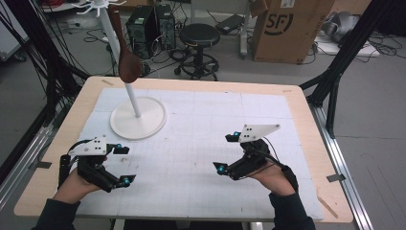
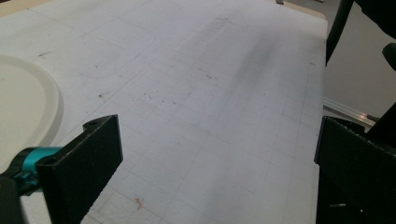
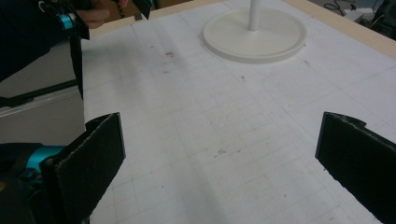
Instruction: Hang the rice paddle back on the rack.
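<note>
While both grippers gape empty, a cardboard box (image 1: 289,28) reads "SF".

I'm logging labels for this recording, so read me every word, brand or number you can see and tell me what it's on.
"SF": a round logo on the side of the cardboard box on the floor behind the table.
The white sticker at the box's top edge: print too small to read.
No readable text on the stand, the brown spoon hanging from it, the left gripper or the right gripper.
</note>
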Demonstrator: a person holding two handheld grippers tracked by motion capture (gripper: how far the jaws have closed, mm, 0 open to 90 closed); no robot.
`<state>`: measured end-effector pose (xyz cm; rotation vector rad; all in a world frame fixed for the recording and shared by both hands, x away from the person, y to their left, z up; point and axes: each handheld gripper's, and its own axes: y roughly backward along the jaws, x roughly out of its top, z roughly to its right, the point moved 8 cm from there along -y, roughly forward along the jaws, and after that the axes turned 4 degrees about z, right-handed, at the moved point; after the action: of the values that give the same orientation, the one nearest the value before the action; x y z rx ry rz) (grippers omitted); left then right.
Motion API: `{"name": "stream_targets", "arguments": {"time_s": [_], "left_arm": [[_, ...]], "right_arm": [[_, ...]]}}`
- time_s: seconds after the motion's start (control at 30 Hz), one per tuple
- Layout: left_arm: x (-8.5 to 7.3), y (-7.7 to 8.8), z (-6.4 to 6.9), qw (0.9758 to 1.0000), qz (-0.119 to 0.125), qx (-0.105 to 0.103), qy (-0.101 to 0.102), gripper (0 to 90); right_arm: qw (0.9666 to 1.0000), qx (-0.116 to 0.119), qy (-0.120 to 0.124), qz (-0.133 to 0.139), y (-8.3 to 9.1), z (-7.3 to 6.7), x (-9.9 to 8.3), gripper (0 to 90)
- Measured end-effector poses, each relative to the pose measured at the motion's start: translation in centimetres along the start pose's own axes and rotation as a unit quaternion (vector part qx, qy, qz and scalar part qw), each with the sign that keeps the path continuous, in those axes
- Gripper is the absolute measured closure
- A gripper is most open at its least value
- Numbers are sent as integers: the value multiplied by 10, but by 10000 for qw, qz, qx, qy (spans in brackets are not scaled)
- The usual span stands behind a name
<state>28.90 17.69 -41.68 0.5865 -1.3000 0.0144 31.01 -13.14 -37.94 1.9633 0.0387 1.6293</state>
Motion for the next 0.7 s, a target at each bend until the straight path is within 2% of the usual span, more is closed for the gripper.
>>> {"name": "stream_targets", "arguments": {"time_s": [0.1,0.7], "left_arm": [[1,1,0,9999,80,-63,-12,16],[0,4,-3,9999,155,51,-45,16]], "right_arm": [[10000,-2,-10,-36,2,1,-7,3],[9998,56,-167,73,8,2,-41,3]]}}
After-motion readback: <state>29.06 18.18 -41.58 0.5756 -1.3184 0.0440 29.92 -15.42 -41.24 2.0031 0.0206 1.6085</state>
